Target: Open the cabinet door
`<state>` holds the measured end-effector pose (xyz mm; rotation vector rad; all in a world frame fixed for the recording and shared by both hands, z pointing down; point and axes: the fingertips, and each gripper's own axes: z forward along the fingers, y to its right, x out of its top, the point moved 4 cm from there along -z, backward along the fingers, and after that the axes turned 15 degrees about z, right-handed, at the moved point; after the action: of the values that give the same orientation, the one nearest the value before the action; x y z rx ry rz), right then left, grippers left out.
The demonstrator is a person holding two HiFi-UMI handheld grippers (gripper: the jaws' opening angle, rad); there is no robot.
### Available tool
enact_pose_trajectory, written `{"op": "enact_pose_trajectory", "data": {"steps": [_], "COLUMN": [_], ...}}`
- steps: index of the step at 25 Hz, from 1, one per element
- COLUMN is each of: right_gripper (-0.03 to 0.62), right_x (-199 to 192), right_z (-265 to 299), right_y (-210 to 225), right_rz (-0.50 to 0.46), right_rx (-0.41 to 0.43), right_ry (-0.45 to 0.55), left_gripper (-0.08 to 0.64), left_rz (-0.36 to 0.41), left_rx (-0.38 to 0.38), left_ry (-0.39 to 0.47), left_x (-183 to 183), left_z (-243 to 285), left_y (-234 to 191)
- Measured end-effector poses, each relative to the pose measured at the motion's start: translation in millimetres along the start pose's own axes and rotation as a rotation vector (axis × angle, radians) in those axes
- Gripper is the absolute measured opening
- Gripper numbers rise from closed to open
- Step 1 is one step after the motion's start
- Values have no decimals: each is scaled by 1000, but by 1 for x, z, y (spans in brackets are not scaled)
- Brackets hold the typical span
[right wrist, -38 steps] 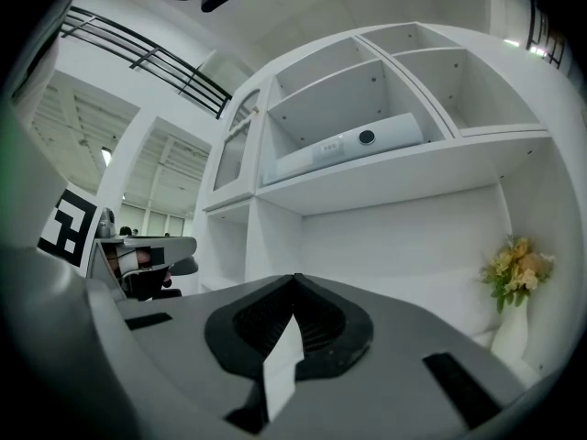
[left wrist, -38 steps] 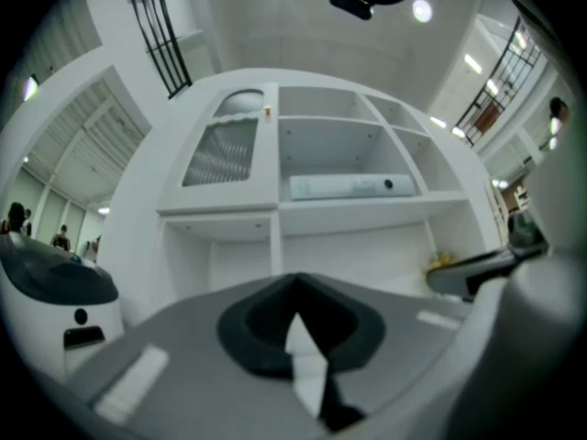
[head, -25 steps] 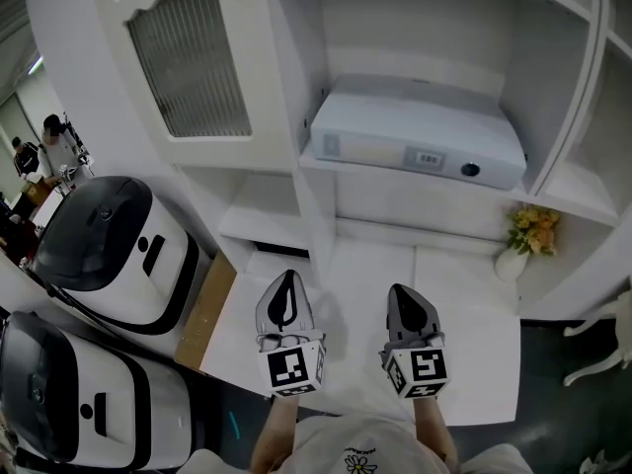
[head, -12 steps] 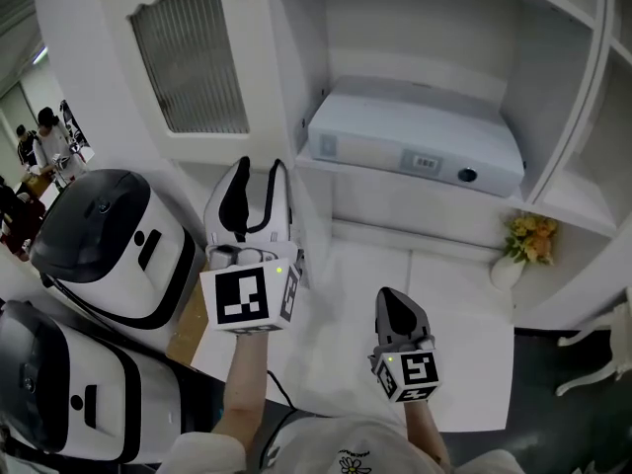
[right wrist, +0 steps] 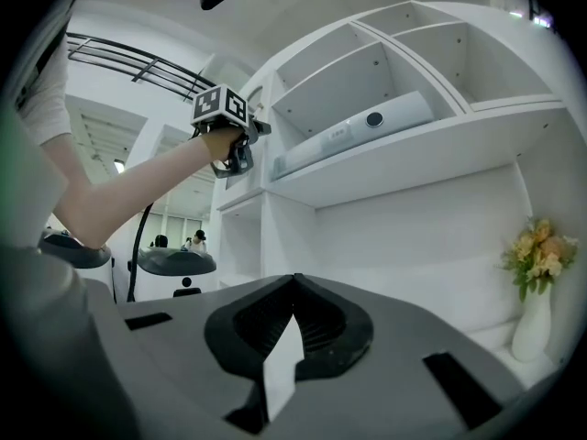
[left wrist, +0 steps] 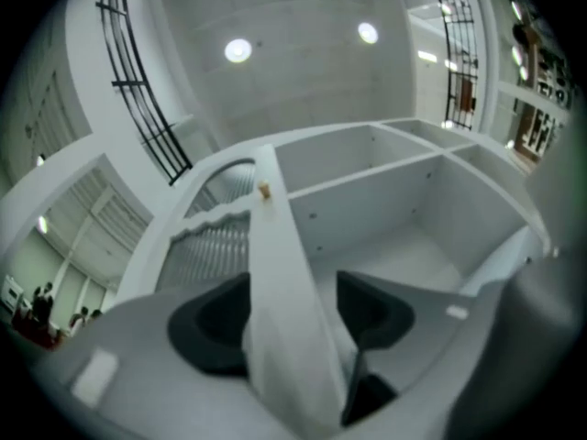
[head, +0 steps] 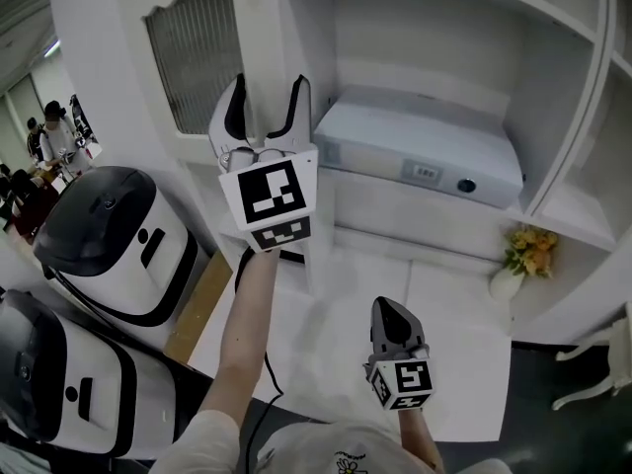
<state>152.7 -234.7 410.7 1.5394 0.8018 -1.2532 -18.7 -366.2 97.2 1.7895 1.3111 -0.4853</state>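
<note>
**Item: cabinet door, free edge between spread left gripper jaws**

- **Cabinet door**: white frame with a ribbed glass panel, at the upper left of the cabinet. It stands swung away from its compartment, whose inside shows to its right. A small knob sits higher up on the door's free edge.
- **Left gripper**: raised, tilted upward. Its jaws have just been opening and now stand spread wide, one on each side of the door's free edge. The pads do not appear to press on it.
- **Right gripper**: low over the white surface, pointing level, jaws pressed together on nothing, well apart from the door.
- **Other contents**: pale box-shaped device on the shelf; vase of yellow flowers at lower right; two black-and-white appliances at left.

**Handling note (judgement):** The step in hand looks to be taking hold of the edge to swing the door wider.
- Seat the edge deep between the pads before closing.
- Close squarely on the frame, not on the glass.
- Draw the door along its hinge arc, letting the wrist turn with it, so the grip does not twist off or strain the hinges.
- Keep the right gripper out of the swing path.
</note>
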Motion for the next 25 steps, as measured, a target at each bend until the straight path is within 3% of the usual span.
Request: {"op": "enact_pose_trajectory", "data": {"steps": [4,7,9,16,25], "right_gripper": [-1,-2,0,-2,-1], "right_x": [-4,-6,-7,-12,-13], "right_z": [-3,-5,-6,-8,-8], "right_y": [2,4,8,17,23], "right_rz": [12,12,7,32,48], "right_rx": [-8,-20,-35,-59,-70], "right_ry": [-3,-5,-7,-11,-7], "left_gripper": [285,285,293,296,288], "left_rz": [73,179,205,71,50], "left_rx": [1,24,36,75,84], "left_ry": [-81,-102,-105,-37,-46], "left_x": [-14,-22,-25,-27,-27], "left_z": [11,13,15,19,19], "left_y": [8,11,10,6,5]}}
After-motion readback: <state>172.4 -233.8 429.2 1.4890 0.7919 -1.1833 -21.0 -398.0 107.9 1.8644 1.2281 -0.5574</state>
